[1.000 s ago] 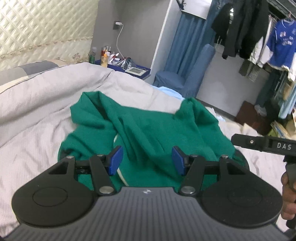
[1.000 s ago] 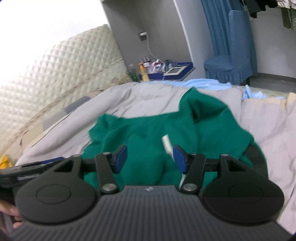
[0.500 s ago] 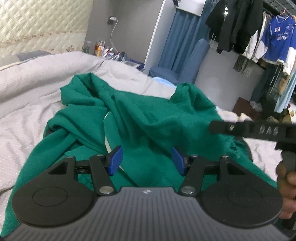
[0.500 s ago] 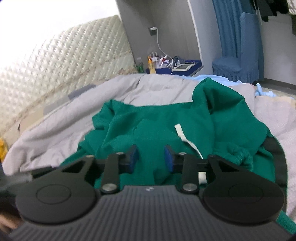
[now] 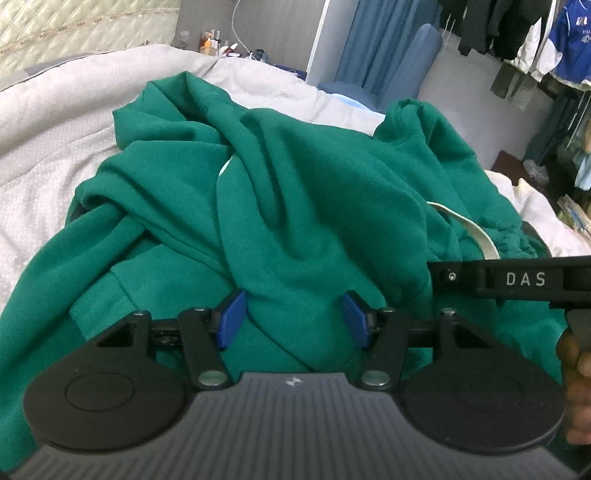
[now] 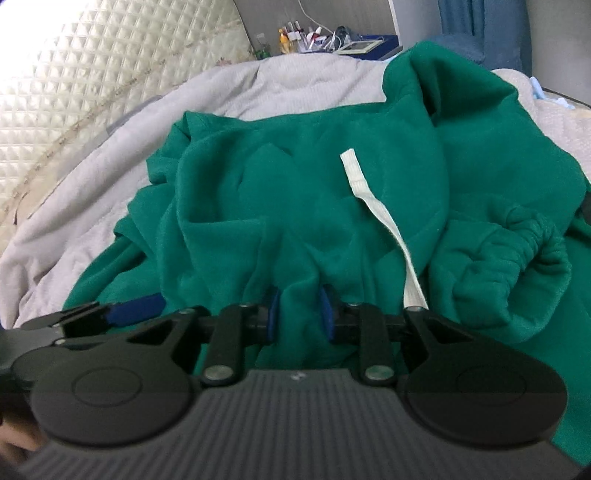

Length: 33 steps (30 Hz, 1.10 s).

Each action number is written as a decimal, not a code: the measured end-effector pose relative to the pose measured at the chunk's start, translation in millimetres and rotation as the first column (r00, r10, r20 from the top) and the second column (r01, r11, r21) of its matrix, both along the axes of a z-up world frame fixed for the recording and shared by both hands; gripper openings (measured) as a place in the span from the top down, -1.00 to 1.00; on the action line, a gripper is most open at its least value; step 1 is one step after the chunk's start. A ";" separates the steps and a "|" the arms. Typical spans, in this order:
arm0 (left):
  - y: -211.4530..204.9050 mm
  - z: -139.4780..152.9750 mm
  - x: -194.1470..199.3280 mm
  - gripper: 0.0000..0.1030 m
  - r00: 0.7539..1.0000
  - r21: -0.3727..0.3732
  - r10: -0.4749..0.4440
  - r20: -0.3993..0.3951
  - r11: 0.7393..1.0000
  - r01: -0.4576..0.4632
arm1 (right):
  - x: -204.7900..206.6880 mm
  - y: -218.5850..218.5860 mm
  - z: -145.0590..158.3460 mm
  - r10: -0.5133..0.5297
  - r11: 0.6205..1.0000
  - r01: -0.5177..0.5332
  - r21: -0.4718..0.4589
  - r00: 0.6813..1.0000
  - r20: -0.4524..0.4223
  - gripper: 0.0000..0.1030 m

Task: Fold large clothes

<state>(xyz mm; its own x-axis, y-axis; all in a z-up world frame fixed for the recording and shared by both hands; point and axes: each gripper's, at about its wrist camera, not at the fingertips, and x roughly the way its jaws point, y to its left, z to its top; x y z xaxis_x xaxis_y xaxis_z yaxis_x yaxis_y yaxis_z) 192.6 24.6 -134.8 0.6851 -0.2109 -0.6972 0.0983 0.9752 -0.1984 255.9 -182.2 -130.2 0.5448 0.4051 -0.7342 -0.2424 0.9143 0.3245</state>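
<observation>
A crumpled green hoodie lies on the bed, with a white drawstring across it and a gathered cuff at the right. My left gripper is open and low over the cloth, a fold rising between its blue pads without being pinched. The right gripper is closing, and a ridge of the green hoodie is squeezed between its pads. Its black body shows at the right of the left wrist view, held by a hand.
A grey bed cover surrounds the hoodie. A quilted headboard stands at the left, and behind the bed is a nightstand with bottles. A blue chair and hanging clothes stand at the far right.
Both grippers have come down onto the hoodie, which now fills each view. The right gripper's jaws have narrowed from wide apart onto a fold. The left jaws kept their width.
</observation>
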 end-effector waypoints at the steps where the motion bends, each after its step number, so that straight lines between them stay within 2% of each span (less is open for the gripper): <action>1: -0.7 -0.8 0.0 -0.24 1.000 0.002 0.001 0.000 1.000 -0.001 | 0.0 0.6 -1.2 0.001 1.000 -0.001 -0.001 1.000 -0.002 0.52; 6: 0.7 1.2 -0.7 -0.24 1.000 -0.014 0.009 0.001 1.000 -0.009 | -0.9 2.3 -1.1 -0.004 1.000 0.004 0.005 1.000 0.002 0.51; 11: 9.8 13.4 -11.6 -0.26 0.999 -0.070 0.039 0.009 0.997 -0.038 | -4.8 -1.1 8.0 -0.016 1.000 0.016 0.019 1.000 0.015 0.47; 15: 14.2 29.1 -34.7 -0.28 0.998 -0.059 0.058 0.030 0.997 -0.056 | -19.9 -11.0 26.6 -0.032 0.999 0.032 0.021 0.999 0.031 0.41; 18: 17.5 43.9 -58.6 -0.30 0.997 -0.047 0.060 0.055 0.997 -0.058 | -38.7 -25.3 43.2 -0.049 0.999 0.048 0.024 0.998 0.044 0.27; 21: 26.5 61.0 -81.7 -0.31 0.994 -0.069 0.087 0.071 0.994 -0.082 | -53.0 -41.6 61.5 -0.056 0.998 0.055 0.033 0.998 0.037 0.25; 23: 34.2 70.7 -94.2 -0.31 0.992 -0.089 0.103 0.068 0.991 -0.097 | -63.0 -59.0 72.8 -0.076 0.994 0.076 0.077 0.997 0.002 0.25; 25: 44.8 77.4 -107.1 -0.31 0.994 -0.119 0.101 0.044 0.988 -0.095 | -74.6 -76.9 85.9 -0.073 0.992 0.075 0.103 0.997 -0.022 0.25; 27: 58.0 82.5 -118.0 -0.31 0.994 -0.137 0.108 0.000 0.985 -0.107 | -87.3 -95.9 100.3 -0.067 0.994 0.068 0.086 0.998 -0.018 0.21; 29: 76.2 89.0 -129.4 -0.31 0.988 -0.151 0.145 -0.061 0.977 -0.153 | -97.6 -117.1 112.0 -0.067 0.994 0.069 0.089 0.997 -0.027 -0.05; 30: 87.7 93.4 -135.6 -0.31 0.980 -0.175 0.167 -0.108 0.967 -0.184 | -103.1 -127.0 117.2 -0.068 0.994 0.070 0.083 0.997 -0.031 -0.14; 33: 123.9 106.5 -148.7 -0.31 0.962 -0.254 0.195 -0.192 0.937 -0.240 | -115.2 -156.2 126.1 -0.048 0.996 0.051 0.069 0.998 -0.047 -0.12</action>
<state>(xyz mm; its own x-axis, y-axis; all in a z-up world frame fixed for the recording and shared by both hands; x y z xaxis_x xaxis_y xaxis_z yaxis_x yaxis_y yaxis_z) 43.9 148.4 -28.3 0.6190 -0.2666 -0.7388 -0.1656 0.8752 -0.4545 140.7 -338.5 -4.1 0.5320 0.4302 -0.7293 -0.1813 0.8992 0.3982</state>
